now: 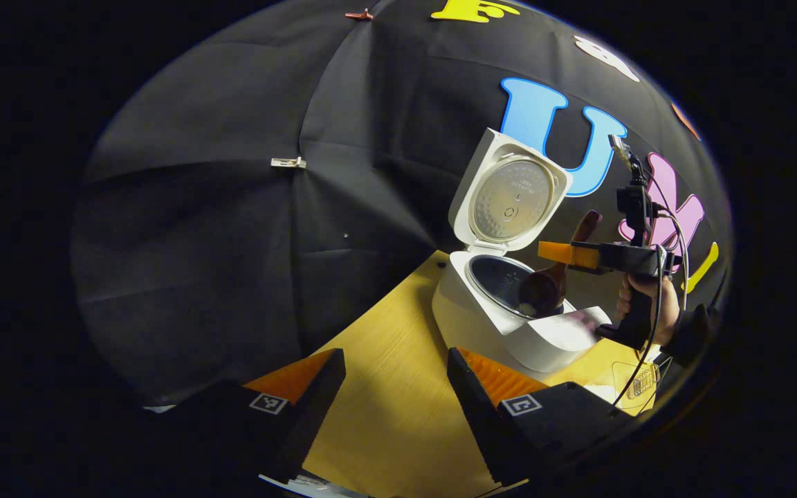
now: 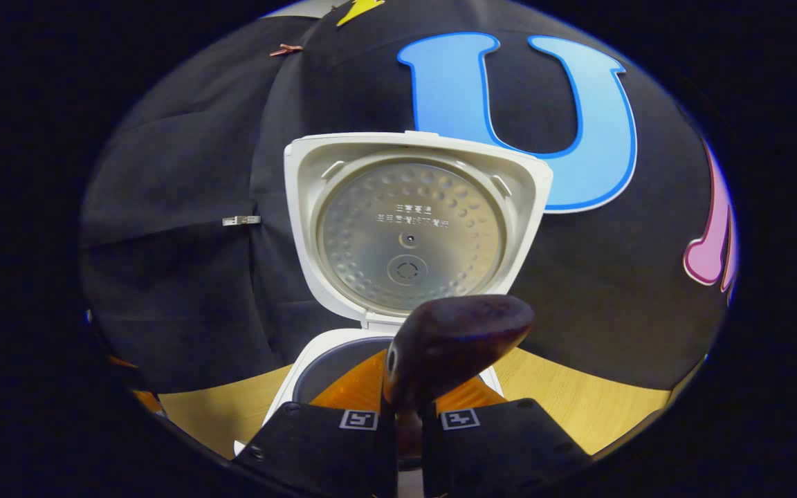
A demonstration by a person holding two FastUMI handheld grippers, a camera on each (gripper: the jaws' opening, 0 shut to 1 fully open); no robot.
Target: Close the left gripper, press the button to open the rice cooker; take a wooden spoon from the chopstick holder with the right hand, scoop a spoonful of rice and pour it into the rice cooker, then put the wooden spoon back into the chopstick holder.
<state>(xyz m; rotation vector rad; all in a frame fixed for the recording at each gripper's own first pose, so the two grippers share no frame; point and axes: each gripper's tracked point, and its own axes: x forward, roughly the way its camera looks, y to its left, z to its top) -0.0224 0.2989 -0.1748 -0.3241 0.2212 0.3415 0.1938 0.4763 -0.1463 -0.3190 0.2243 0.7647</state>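
The rice cooker (image 1: 509,311) is sitting near the far edge of the wooden table (image 1: 385,387) with its lid (image 1: 509,194) standing wide open. The right gripper (image 1: 568,254) is clamping the wooden spoon (image 1: 551,280) by its handle, with the bowl end dipping over the inner pot (image 1: 492,277). The left gripper (image 1: 391,387) is hanging released over the table, fingers spread apart, gripping nothing.
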